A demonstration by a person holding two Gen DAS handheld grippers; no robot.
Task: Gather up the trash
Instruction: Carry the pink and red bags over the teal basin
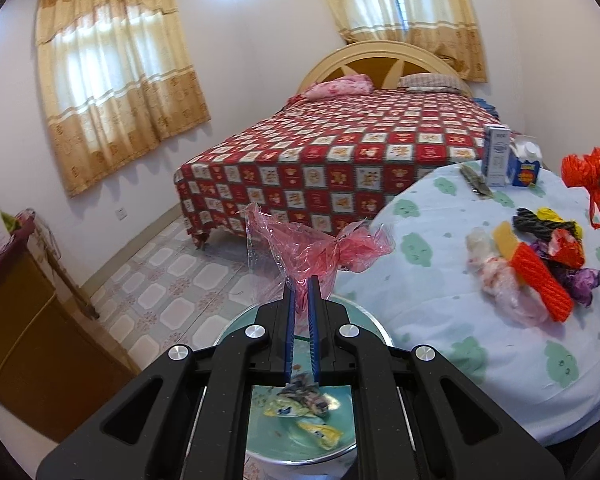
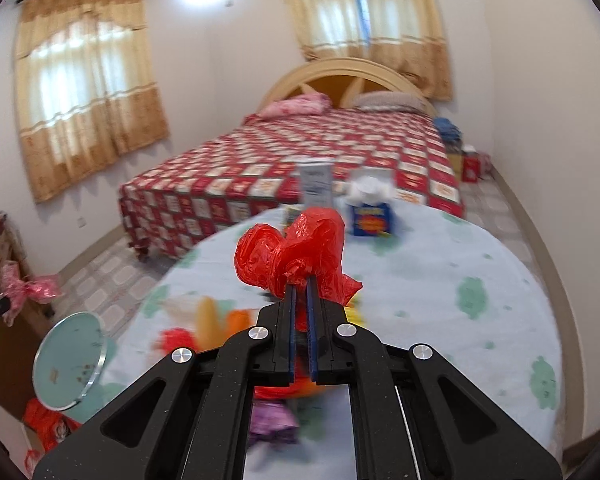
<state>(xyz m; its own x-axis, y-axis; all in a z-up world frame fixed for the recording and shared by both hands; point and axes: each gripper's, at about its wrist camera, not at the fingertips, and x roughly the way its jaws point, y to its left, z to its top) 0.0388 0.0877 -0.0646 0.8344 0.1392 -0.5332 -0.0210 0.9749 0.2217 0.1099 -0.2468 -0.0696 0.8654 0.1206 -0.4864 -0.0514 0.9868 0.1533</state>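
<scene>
My left gripper (image 1: 301, 280) is shut on a crumpled pink clear plastic wrapper (image 1: 312, 246), held above a round teal bin (image 1: 340, 446) that holds several wrappers. That wrapper (image 2: 28, 290) also shows at the left edge of the right wrist view. My right gripper (image 2: 301, 278) is shut on a scrunched red plastic bag (image 2: 296, 248), lifted over the round table (image 2: 440, 280). The same red bag (image 1: 586, 170) hangs at the right edge of the left wrist view. A heap of mixed trash (image 1: 536, 264) lies on the table: red, purple, yellow and black pieces.
The table wears a pale blue cloth with green prints. Two small cartons (image 1: 510, 160) stand at its far edge. A bed with a red checked cover (image 1: 340, 152) fills the room behind. A wooden cabinet (image 1: 24, 320) stands on the left, tiled floor (image 1: 172, 276) between.
</scene>
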